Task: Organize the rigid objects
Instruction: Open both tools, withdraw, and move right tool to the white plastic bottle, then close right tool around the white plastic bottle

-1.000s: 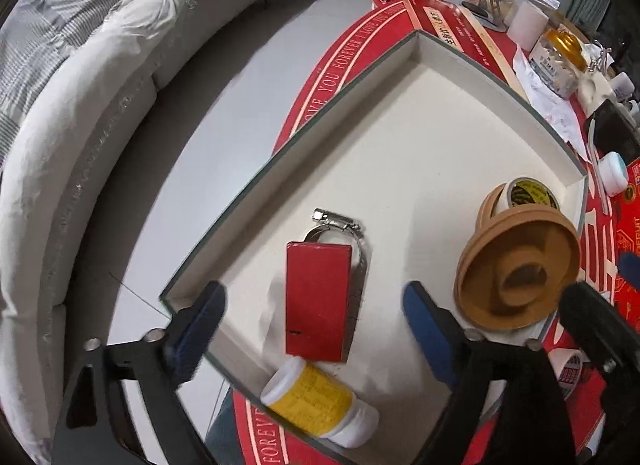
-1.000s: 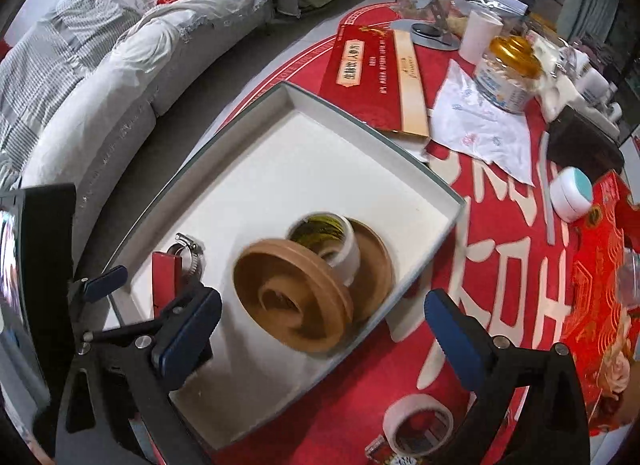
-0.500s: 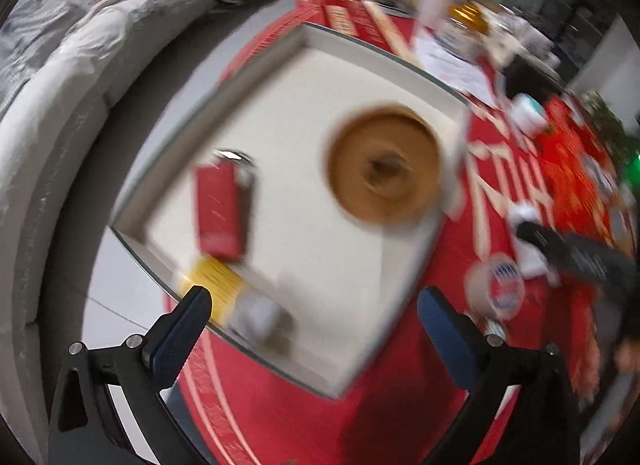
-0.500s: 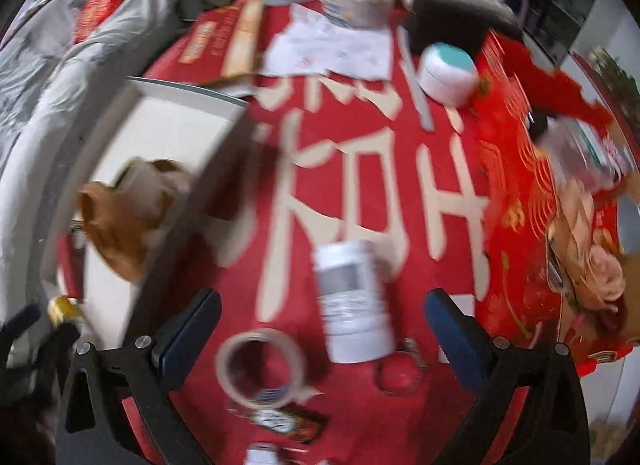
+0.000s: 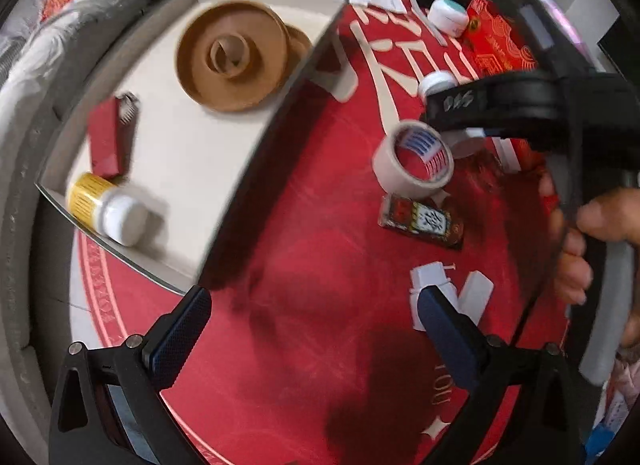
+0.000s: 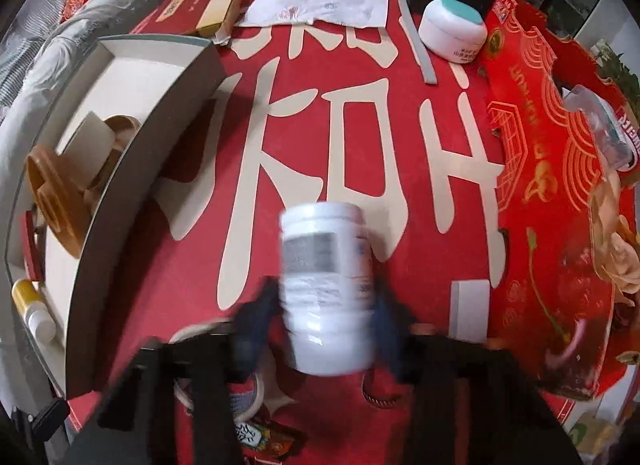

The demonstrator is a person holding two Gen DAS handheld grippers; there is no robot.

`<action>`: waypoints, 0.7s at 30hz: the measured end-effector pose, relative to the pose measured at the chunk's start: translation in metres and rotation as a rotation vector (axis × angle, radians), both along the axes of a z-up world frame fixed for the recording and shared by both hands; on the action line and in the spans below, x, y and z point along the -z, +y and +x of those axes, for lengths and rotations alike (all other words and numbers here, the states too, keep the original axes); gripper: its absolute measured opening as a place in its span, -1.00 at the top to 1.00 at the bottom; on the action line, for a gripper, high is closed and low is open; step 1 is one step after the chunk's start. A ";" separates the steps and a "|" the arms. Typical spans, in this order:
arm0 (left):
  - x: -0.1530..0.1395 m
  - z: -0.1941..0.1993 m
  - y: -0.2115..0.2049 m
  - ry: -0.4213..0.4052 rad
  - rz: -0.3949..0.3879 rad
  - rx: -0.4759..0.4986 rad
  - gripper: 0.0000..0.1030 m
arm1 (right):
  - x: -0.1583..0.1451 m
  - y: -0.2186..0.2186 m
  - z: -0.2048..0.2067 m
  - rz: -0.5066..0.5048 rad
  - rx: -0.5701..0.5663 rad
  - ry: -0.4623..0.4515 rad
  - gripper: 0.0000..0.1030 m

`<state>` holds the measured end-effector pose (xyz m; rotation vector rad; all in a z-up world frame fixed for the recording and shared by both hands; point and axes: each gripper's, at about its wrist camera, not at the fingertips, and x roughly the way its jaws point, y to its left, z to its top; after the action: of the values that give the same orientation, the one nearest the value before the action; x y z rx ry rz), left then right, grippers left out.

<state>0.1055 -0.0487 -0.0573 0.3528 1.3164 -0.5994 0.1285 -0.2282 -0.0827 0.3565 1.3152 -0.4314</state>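
Our right gripper (image 6: 326, 321), jaws just closing, pinches the white bottle (image 6: 326, 289) at mid-body on the red tablecloth (image 6: 320, 125) beside the tray (image 6: 120, 193); we judge it light, stiff and slick, while our left gripper (image 5: 312, 329) stays spread.

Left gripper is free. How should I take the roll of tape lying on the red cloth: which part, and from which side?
Judging from the left wrist view, the tape roll lies nearly flat, hole upward, so come from above. Put one finger of the open left gripper into the hole and one outside, pinching the wall on the side away from the right gripper, which has just been closing round the white bottle.
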 end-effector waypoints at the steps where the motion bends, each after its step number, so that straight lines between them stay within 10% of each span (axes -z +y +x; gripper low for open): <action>1: 0.001 -0.001 -0.002 0.007 -0.006 -0.005 -1.00 | -0.003 -0.001 -0.005 0.011 0.017 -0.014 0.20; 10: 0.012 -0.030 -0.034 0.007 -0.027 0.015 -1.00 | -0.054 -0.004 -0.070 0.009 0.065 -0.133 0.20; 21: 0.037 -0.032 -0.016 -0.073 0.075 -0.023 -1.00 | -0.035 -0.007 -0.153 0.097 0.185 -0.091 0.20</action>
<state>0.0736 -0.0650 -0.0947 0.4162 1.2731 -0.5142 -0.0241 -0.2357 -0.0478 0.5756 1.2216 -0.5017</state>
